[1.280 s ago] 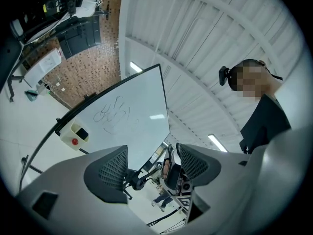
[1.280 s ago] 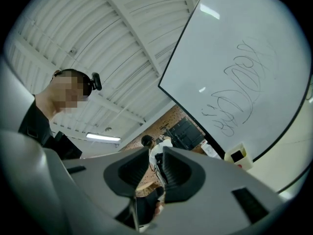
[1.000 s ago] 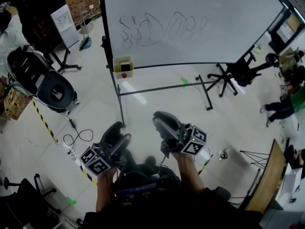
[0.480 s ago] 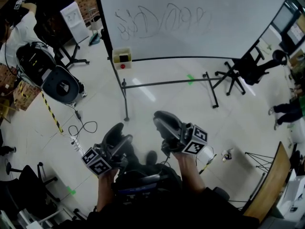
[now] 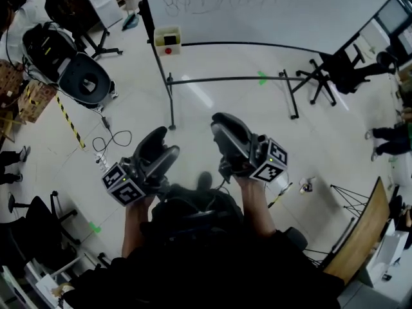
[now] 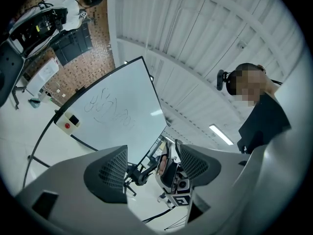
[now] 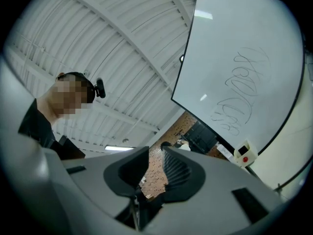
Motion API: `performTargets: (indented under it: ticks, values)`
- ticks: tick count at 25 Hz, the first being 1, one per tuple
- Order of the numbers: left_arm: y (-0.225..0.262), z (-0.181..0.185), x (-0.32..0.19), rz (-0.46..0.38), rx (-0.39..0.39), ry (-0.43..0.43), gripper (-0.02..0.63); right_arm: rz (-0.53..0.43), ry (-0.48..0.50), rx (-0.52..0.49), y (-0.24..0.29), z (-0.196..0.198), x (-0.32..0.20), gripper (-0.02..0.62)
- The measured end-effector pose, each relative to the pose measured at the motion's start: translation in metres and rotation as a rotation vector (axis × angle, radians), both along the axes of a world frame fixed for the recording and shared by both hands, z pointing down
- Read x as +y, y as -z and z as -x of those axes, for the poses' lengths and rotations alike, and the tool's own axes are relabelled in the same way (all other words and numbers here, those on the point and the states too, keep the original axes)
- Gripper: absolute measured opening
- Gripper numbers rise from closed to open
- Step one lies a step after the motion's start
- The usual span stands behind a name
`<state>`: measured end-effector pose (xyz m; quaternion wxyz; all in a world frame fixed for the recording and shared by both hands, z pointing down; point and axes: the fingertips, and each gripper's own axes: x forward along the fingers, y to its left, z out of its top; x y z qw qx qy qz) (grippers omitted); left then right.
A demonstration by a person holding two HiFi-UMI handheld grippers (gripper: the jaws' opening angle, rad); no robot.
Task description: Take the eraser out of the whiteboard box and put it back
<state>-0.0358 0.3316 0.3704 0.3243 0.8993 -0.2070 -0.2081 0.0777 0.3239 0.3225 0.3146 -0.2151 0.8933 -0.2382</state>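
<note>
Hanging at the left end of the whiteboard's (image 5: 277, 5) lower edge, on the far side of the room, the one whiteboard box (image 5: 159, 44) held a single dark eraser (image 5: 170, 40) (a red dot marked the box's front). Nothing else could be made out inside it.

Two grippers were held up on the near side, well apart from the box. The left gripper (image 5: 161, 148) had its jaws spread wide with nothing between them. The right gripper (image 5: 226, 126) had its jaws drawn close, with only a narrow gap between the pads, and it too gripped nothing.

The whiteboard carried looping marker scribbles and stood on a black frame (image 5: 225, 79) over a pale, glossy floor (image 5: 212, 108). One coiled cable (image 5: 112, 140) and one strip of yellow-and-black tape (image 5: 67, 118) lay on the floor to the left. One black office chair (image 5: 331, 69) stood to the right of the board. A ribbed white ceiling (image 6: 195, 43) and a brick wall (image 6: 93, 67) showed in the left gripper view.
</note>
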Motion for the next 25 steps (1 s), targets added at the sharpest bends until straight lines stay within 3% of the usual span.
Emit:
performTargets:
  ticks: [14, 25]
  values:
    - [-0.007, 0.077, 0.013, 0.021, 0.066, -0.061, 0.331, 0.009, -0.058, 0.073, 0.003, 0.086, 0.019, 0.107]
    - [-0.041, 0.096, 0.023, 0.089, 0.135, -0.169, 0.331, 0.118, -0.177, 0.143, -0.027, 0.109, 0.048, 0.081]
